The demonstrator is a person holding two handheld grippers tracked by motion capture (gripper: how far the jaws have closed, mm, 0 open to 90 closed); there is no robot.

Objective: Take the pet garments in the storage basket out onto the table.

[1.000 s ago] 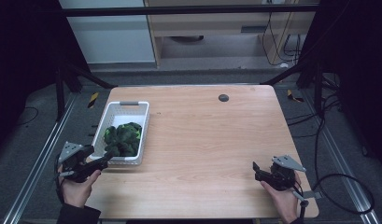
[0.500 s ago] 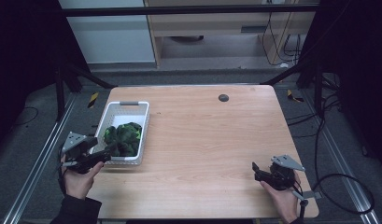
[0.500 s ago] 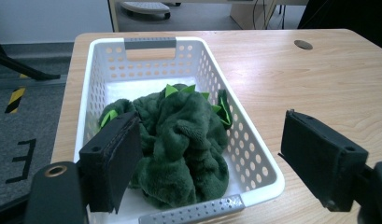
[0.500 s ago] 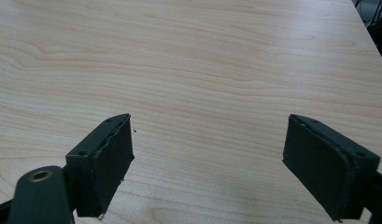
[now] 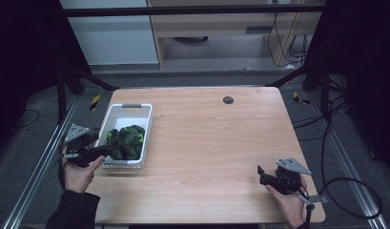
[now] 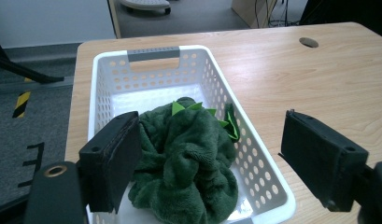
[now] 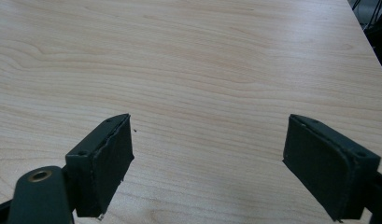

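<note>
A white perforated basket (image 5: 143, 125) (image 6: 151, 72) sits at the table's left side. Inside it lies a crumpled dark green plush cloth (image 5: 125, 141) (image 6: 188, 158) with lighter green points. My left gripper (image 5: 105, 150) (image 6: 221, 163) hovers open over the basket's near end; one jaw is above the cloth's left part, the other is past the right wall. Nothing is between the jaws. My right gripper (image 5: 262, 174) (image 7: 207, 163) stands open low over bare wood near the front right corner.
The wooden table (image 5: 216, 138) has a round dark cable hole (image 5: 228, 100) (image 6: 308, 42) near its far edge. A grey handle (image 6: 153, 53) spans the basket's far rim. Metal frame rails and cables run beside the table on the floor.
My left gripper has moved right and forward from beside the basket to over its near end. The right gripper has stayed where it was.
</note>
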